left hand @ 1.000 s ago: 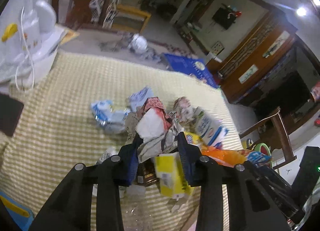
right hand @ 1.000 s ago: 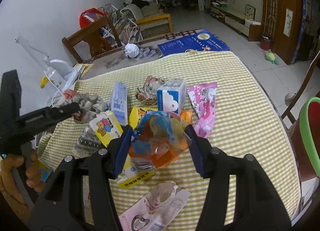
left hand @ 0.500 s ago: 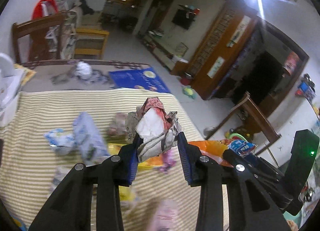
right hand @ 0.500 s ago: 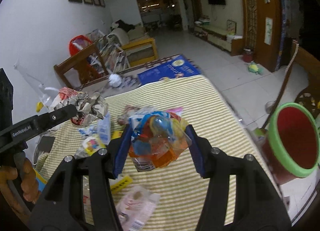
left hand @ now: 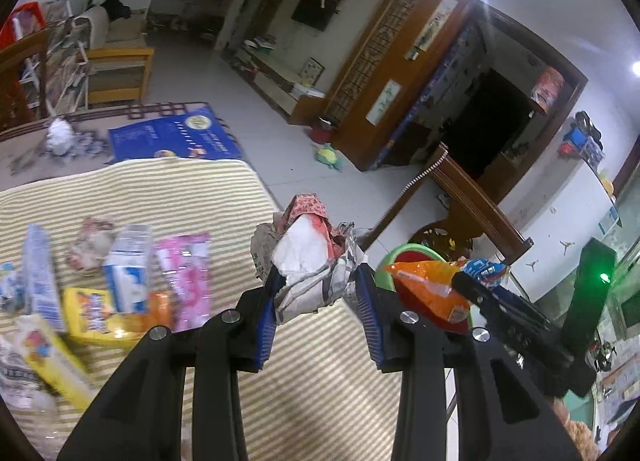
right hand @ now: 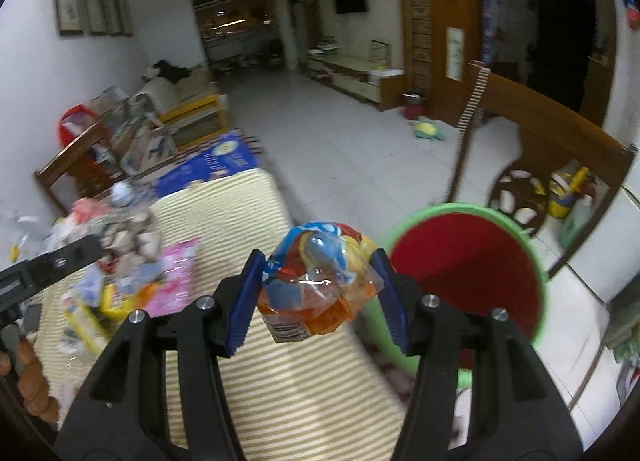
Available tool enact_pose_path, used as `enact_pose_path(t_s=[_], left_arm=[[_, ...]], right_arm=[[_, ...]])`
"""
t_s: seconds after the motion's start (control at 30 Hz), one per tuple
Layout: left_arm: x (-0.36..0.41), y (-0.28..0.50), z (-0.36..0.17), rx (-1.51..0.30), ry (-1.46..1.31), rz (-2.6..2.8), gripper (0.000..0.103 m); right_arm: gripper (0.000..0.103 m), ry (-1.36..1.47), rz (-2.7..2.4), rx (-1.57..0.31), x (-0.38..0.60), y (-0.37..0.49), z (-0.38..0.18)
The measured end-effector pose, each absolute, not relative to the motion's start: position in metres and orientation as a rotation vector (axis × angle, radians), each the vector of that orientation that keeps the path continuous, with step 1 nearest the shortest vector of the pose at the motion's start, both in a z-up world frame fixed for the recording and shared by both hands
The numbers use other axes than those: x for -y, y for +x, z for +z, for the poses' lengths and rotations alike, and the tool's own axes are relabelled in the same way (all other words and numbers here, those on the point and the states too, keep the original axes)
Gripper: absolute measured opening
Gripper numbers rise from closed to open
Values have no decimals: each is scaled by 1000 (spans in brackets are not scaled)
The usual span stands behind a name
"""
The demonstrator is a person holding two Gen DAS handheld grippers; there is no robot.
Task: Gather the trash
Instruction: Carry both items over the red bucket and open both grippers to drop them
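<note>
My left gripper point(left hand: 316, 297) is shut on a crumpled wad of paper point(left hand: 310, 249), grey, white and red, held above the right edge of the striped table point(left hand: 168, 197). My right gripper point(right hand: 316, 289) is shut on a crinkled orange and blue plastic wrapper point(right hand: 320, 281); in the left wrist view that wrapper point(left hand: 428, 289) sits just right of the wad. A red bin with a green rim point(right hand: 472, 257) stands open-mouthed beside the table, right of the wrapper. In the left wrist view the bin point(left hand: 404, 257) is mostly hidden behind the wrapper. The left gripper point(right hand: 100, 245) shows at the left.
More litter lies on the table: a pink wrapper point(left hand: 188, 273), a white and blue carton point(left hand: 128, 273), yellow packets point(left hand: 90, 311). A wooden chair point(right hand: 552, 141) stands behind the bin. A blue mat point(left hand: 176, 137) and a small toy point(left hand: 328, 151) lie on the tiled floor.
Both grippers have swung to the right with their loads, from over the litter pile toward the table's right edge. The bin has come into full view beside the right gripper.
</note>
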State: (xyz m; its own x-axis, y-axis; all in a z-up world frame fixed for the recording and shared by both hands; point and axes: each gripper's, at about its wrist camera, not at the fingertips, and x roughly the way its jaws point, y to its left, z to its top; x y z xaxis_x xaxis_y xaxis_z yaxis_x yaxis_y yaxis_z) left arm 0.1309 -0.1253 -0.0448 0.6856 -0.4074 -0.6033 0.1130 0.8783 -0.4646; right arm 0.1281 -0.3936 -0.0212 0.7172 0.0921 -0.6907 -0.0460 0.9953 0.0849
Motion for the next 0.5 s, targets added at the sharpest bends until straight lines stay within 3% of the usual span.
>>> enact_pose_path(t_s=[0.17, 0.23, 0.27, 0.3, 0.5], left_arm=[[168, 144, -43, -776, -403, -330, 34], [184, 149, -44, -787, -401, -351, 34], [192, 152, -45, -792, -397, -362, 34], [204, 156, -46, -798, -391, -379, 34], [273, 184, -58, -858, -339, -506, 34]], right_arm=[[55, 86, -14, -800, 447, 143, -33], [64, 98, -44, -814, 464, 148, -38], [77, 105, -54, -810, 472, 149, -39], [81, 109, -59, -804, 481, 148, -38], [88, 81, -122, -769, 519, 144, -31]])
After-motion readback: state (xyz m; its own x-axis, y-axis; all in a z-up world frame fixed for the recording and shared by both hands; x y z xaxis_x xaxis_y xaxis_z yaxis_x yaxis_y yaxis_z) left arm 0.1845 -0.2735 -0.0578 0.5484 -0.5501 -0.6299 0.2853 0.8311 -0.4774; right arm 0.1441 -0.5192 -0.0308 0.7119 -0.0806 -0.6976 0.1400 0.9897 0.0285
